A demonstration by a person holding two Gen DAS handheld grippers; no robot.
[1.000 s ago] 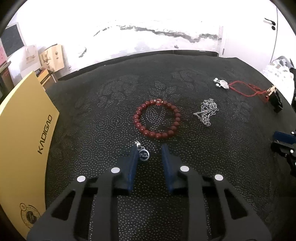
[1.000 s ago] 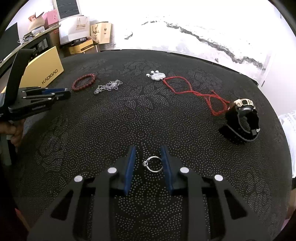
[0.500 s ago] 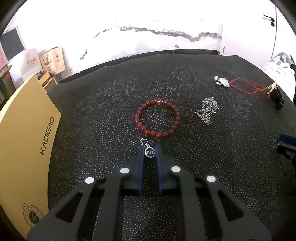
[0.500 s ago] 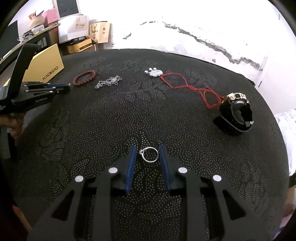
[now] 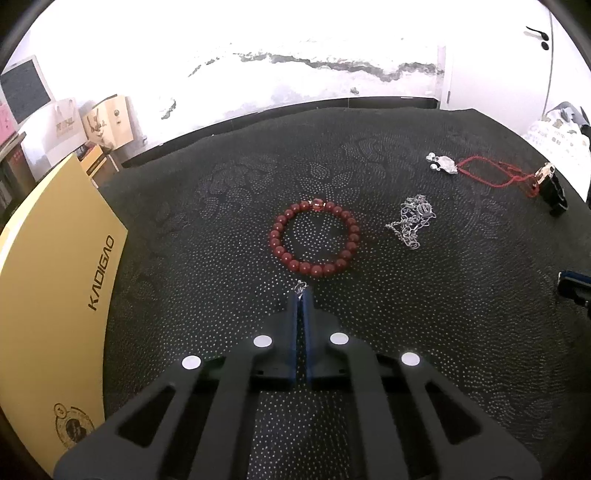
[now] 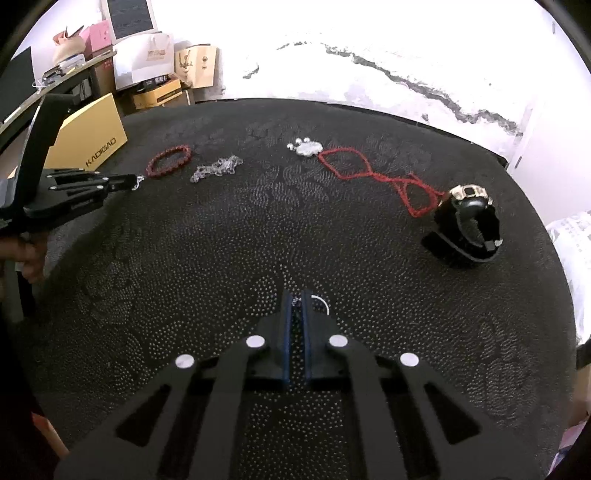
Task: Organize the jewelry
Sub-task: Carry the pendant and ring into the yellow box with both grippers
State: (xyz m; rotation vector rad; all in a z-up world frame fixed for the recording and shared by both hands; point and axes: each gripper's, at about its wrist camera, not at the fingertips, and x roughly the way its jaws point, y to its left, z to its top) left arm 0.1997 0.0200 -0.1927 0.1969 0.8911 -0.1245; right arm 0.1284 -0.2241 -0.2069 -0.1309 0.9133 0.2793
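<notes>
both tools (image 5: 300,295) newly clamped on jewelry (image 6: 320,302)

Yellow KADIGAO box (image 5: 55,295) beside black dotted cloth (image 5: 221,221).

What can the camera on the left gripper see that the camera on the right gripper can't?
Only the left wrist view shows the door handle.

Only the right wrist view shows the thin silver ring pinched in the right gripper, and the person's hand holding the left gripper.

Both show the dark red bead bracelet, the tangled silver chain, the red cord necklace, the black watch and the yellow box.
</notes>
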